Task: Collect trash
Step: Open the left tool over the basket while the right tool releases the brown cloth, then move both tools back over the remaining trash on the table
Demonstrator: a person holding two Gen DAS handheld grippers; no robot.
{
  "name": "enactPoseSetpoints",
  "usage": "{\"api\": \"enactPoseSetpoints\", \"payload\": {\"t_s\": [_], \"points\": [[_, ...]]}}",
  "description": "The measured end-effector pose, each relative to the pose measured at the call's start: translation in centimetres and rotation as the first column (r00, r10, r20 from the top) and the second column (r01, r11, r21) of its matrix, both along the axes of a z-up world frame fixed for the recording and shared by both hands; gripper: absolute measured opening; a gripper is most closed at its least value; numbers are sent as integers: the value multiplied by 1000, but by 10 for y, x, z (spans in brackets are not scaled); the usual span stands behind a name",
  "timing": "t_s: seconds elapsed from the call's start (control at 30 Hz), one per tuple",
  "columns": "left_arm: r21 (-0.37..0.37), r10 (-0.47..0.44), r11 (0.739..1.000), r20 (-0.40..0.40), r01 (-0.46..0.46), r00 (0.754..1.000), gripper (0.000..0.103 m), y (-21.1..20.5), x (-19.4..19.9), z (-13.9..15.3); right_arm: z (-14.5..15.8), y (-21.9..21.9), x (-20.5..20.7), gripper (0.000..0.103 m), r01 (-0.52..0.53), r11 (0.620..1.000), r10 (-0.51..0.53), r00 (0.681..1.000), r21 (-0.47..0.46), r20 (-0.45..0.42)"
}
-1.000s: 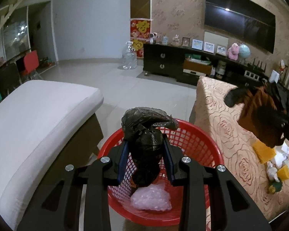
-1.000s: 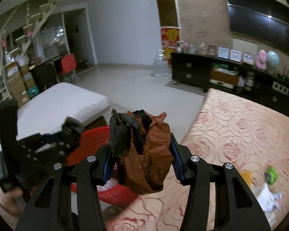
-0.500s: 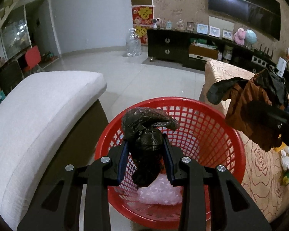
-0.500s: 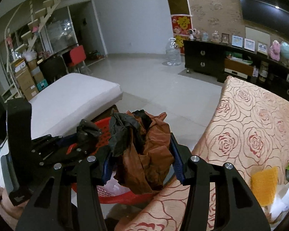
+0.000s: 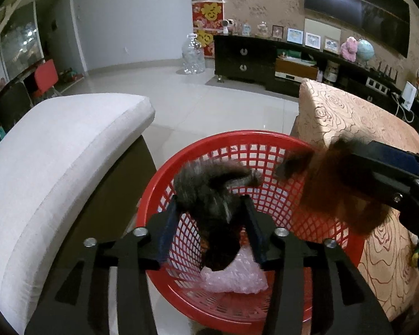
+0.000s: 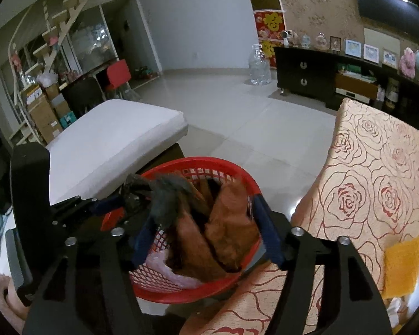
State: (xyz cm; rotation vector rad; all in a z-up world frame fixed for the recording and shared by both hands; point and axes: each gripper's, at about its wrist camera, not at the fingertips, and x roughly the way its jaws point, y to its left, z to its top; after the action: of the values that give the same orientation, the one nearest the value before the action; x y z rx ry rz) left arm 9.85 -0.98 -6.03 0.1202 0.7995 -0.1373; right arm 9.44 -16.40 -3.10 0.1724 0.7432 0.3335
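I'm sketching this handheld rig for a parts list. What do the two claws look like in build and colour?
Both match. The left claw and the right claw are flat matte-black frames that fork into two angular arms. Round silver screw heads sit on the joints. Each finger carries a dark blue pad on its inner face. Seen from the side, the right one shows a blocky black body. No cables or markings show.

A pale tiled floor (image 5: 159, 83) runs to a white wall (image 5: 131, 14) at twelve o'clock. At ten o'clock stands a white cushioned seat (image 5: 56, 150); at two o'clock a dark sideboard (image 5: 245, 61) sits under a wall-mounted television (image 5: 357, 8). A rose-patterned cloth (image 6: 371, 195) lies at three o'clock.
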Motion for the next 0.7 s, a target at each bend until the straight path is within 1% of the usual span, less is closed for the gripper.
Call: {"api": "enactPoseSetpoints", "payload": {"t_s": [0.07, 0.27, 0.37, 0.47, 0.53, 0.7], "points": [[-2, 4, 1000, 10, -4, 1000, 58, 0, -1, 2, 0, -5, -1, 70, 7, 1000, -7, 1000, 17, -3], [-21, 15, 1000, 27, -15, 1000, 71, 3, -4, 6, 7, -21, -9, 71, 49, 998, -49, 999, 36, 8], [-52, 23, 998, 47, -20, 999, 75, 6, -7, 13, 13, -31, -17, 71, 86, 996, -86, 996, 17, 35], [-83, 26, 996, 88, -19, 996, 80, 7, -12, 22, 19, -43, -26, 72, 120, 993, -120, 991, 4, 59], [-94, 21, 996, 114, -10, 993, 81, 5, -15, 27, 22, -53, -32, 73, 148, 989, -148, 986, -4, 74], [-112, -9, 993, 145, 26, 989, 82, -5, -21, 35, 26, -77, -49, 74, 221, 974, -217, 972, -45, 95]]}}
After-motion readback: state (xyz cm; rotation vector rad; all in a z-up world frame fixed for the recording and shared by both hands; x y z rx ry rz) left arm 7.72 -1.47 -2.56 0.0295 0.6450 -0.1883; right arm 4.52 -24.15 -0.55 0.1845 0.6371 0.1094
